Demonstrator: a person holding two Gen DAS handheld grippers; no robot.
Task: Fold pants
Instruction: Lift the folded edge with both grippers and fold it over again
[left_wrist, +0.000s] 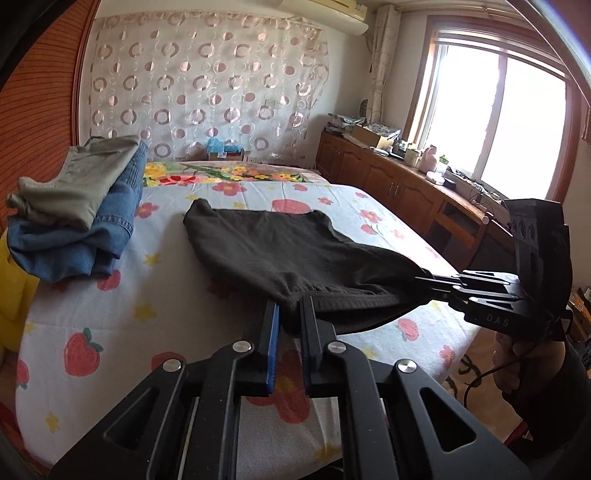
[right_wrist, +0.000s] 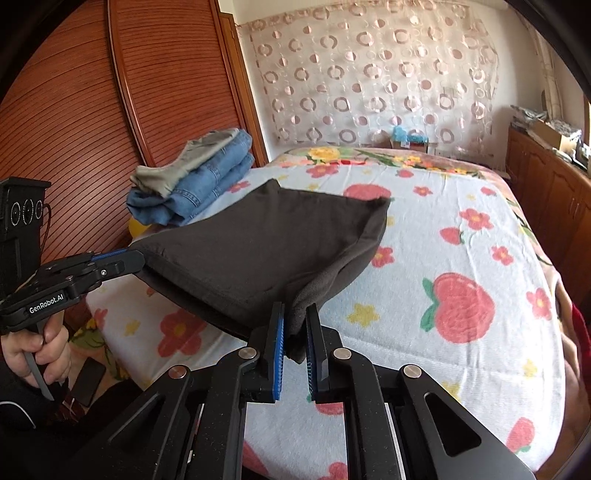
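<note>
— Two tools, one pair of pants. What carries it all?

— Biggest thing is the bed (left_wrist: 155, 306), under a white sheet printed with strawberries and flowers. At its far left lies a pile of folded clothes (left_wrist: 74, 218): blue jeans below, a grey-green garment on top.

— And the pants?

— The dark pants (left_wrist: 280, 251) sit over the middle of the bed, already doubled over. Their far edge rests on the sheet, while the near edge is lifted off it, stretched between the tools.

— How do the tools stand?

— The left tool (left_wrist: 290, 314) is pressed onto the near left corner of the pants, cloth bunched between its blue pads. The right tool (right_wrist: 295, 328) pinches the near right corner the same way, fabric hanging between its fingers (right_wrist: 277, 332). Each shows in the other's camera, out to the side, with a hand (right_wrist: 37, 350) on the left one's grip.
</note>
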